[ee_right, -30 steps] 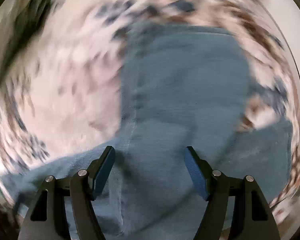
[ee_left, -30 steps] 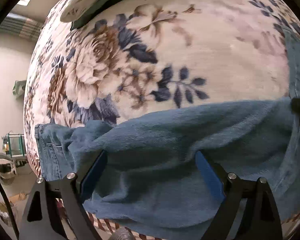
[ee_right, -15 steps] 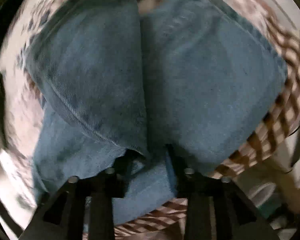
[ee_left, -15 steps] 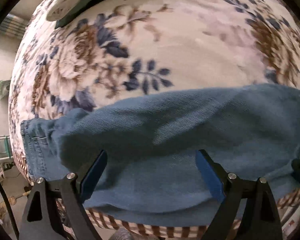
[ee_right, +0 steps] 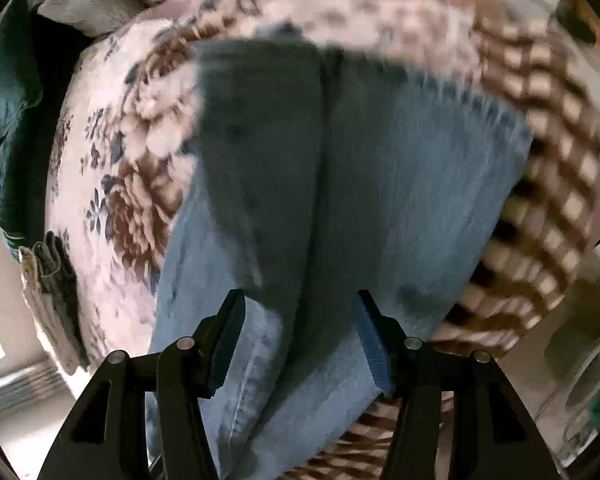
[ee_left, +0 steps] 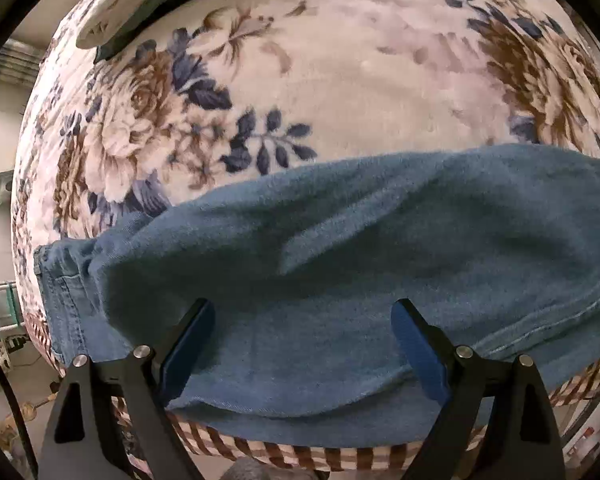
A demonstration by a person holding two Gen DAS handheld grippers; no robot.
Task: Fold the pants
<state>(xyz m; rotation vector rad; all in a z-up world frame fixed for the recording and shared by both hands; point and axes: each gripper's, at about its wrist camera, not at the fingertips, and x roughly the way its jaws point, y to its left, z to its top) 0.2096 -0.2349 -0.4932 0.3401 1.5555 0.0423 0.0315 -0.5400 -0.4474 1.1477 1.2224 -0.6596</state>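
Blue denim pants (ee_left: pixel 360 264) lie folded lengthwise along the near edge of a floral blanket (ee_left: pixel 340 80). In the right wrist view the pants (ee_right: pixel 340 184) run away from me, the two legs side by side with a seam between them. My left gripper (ee_left: pixel 304 344) is open, its blue pads apart just above the denim near the front edge. My right gripper (ee_right: pixel 300 336) is open over the near end of the pants, with nothing between its pads. The waistband end shows at the left in the left wrist view.
A brown-and-white checked cloth (ee_right: pixel 552 184) borders the blanket edge beside the pants. A white and dark pillow-like object (ee_left: pixel 116 12) lies at the far left of the bed. Dark green fabric (ee_right: pixel 8 92) and a folded cloth (ee_right: pixel 48 292) lie to the left in the right wrist view.
My right gripper was shut on the denim half a second ago and has opened, letting the pants go. The pants have settled flat. My left gripper stayed open.
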